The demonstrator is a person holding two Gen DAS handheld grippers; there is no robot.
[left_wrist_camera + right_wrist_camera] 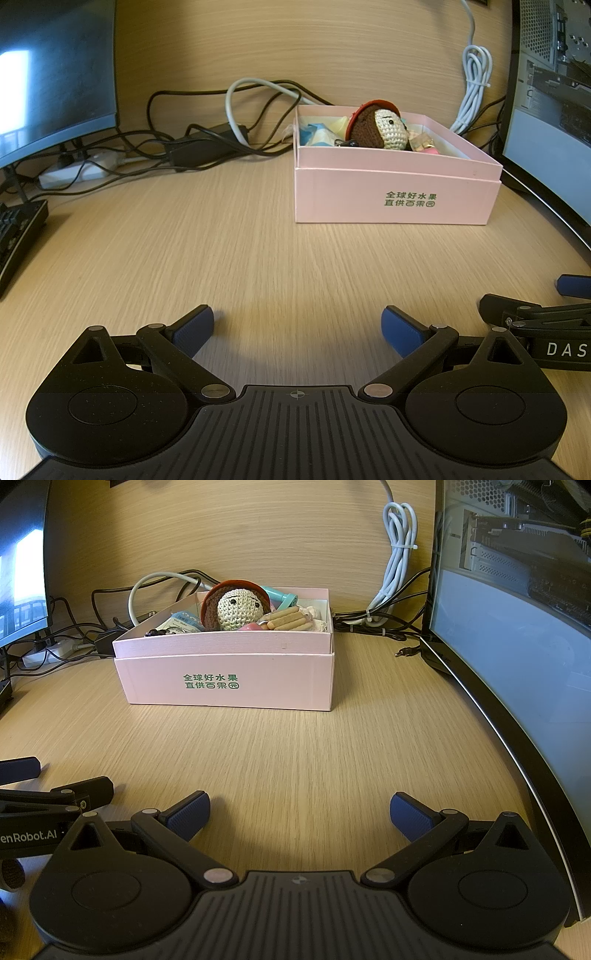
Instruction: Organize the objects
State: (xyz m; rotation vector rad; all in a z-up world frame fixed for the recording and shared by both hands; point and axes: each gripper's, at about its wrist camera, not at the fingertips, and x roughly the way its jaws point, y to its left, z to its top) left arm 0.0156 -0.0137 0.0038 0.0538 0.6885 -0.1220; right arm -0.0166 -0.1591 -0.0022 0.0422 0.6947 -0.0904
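Resting low over the desk's (295,266) bare near edge, the left gripper (297,328) and right gripper (300,810) sit side by side, each spread wide and holding nothing, which suggests they are parked with no loose item left in reach. Farther back, toward the desk's rear right, stands the pink box (229,679), open-topped so things can be dropped in; the doll (236,607) lies on the heap inside, its head above the rim. Behind it, cables (207,144) tangle along the rear edge, between two monitors. Only the right view shows the biscuit-like sticks (288,620) and a teal piece (282,596) in the box; only the left shows the power strip (77,170) and a keyboard (18,236) at the left edge.
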